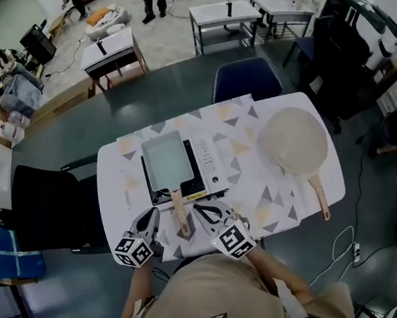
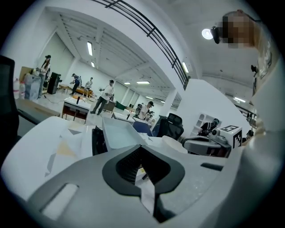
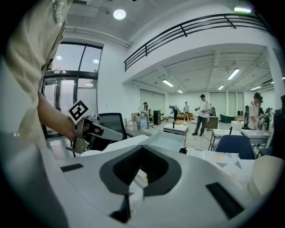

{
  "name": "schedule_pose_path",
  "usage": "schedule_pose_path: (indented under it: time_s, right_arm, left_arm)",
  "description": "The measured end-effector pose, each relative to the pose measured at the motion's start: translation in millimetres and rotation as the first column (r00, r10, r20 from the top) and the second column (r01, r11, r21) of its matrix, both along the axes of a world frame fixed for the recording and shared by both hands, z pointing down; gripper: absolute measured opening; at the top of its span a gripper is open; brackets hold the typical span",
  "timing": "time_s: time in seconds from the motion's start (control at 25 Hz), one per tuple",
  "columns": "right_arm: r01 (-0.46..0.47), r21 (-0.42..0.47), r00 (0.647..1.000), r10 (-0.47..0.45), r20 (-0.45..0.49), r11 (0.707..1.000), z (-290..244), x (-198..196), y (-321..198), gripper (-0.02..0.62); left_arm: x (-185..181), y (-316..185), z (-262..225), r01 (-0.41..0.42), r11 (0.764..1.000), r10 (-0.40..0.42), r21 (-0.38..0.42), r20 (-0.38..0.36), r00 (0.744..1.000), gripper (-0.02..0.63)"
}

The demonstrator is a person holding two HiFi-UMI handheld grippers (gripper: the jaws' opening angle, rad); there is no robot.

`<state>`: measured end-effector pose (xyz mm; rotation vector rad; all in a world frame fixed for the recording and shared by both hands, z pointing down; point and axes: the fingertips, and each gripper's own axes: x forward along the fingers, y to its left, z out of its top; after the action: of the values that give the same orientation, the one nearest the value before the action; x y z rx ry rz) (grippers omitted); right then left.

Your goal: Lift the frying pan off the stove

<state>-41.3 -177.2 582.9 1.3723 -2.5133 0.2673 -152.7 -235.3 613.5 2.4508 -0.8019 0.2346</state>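
risk: left gripper point(image 1: 149, 221) and right gripper point(image 1: 206, 214), either side of the handle point(image 1: 180, 212) in front of the stove point(image 1: 210, 162), both have jaws together, empty; we judge an end grip could let the square pan point(image 1: 165, 159) on the stove tilt. we count two grippers, one stove, two pans: the round pan point(image 1: 296, 140) lies right of the stove.

Your tablecloth point(image 1: 258, 184) is white with grey and yellow triangles. Your square frying pan point(image 1: 165, 159) is pale grey with a tan handle, the stove point(image 1: 208, 162) white over black, the round pan point(image 1: 294, 140) beige.
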Motion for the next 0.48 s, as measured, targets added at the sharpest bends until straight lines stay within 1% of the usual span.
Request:
schedule_pose_path:
  time_s: [0.12,0.24,0.36,0.48]
  right_arm:
    - [-0.049,-0.002,0.998,0.049,-0.046,0.999,-0.6,4.1,-3.2,-0.003]
    - [-0.110,0.000,0.992,0.109,-0.060,0.994,-5.5,4.7,-7.8,-0.003]
    - [-0.178,-0.010,0.983,0.177,-0.055,0.984,-4.5,1.5,-7.7,-0.003]
    - [-0.217,-0.025,0.975,0.215,-0.062,0.976,-1.1,-3.9,-4.1,-0.003]
  left_arm:
    - [3.9,-7.2,9.4,-0.037,0.999,0.035,-0.032,-0.035,0.999,-0.003]
    - [10.6,-10.6,13.7,-0.102,0.994,0.100,-0.048,-0.041,0.994,-0.003]
    - [16.9,-10.4,20.3,-0.167,0.982,0.163,-0.086,-0.057,0.985,-0.003]
    - [25.6,-11.3,26.7,-0.217,0.966,0.205,-0.138,-0.098,0.974,-0.003]
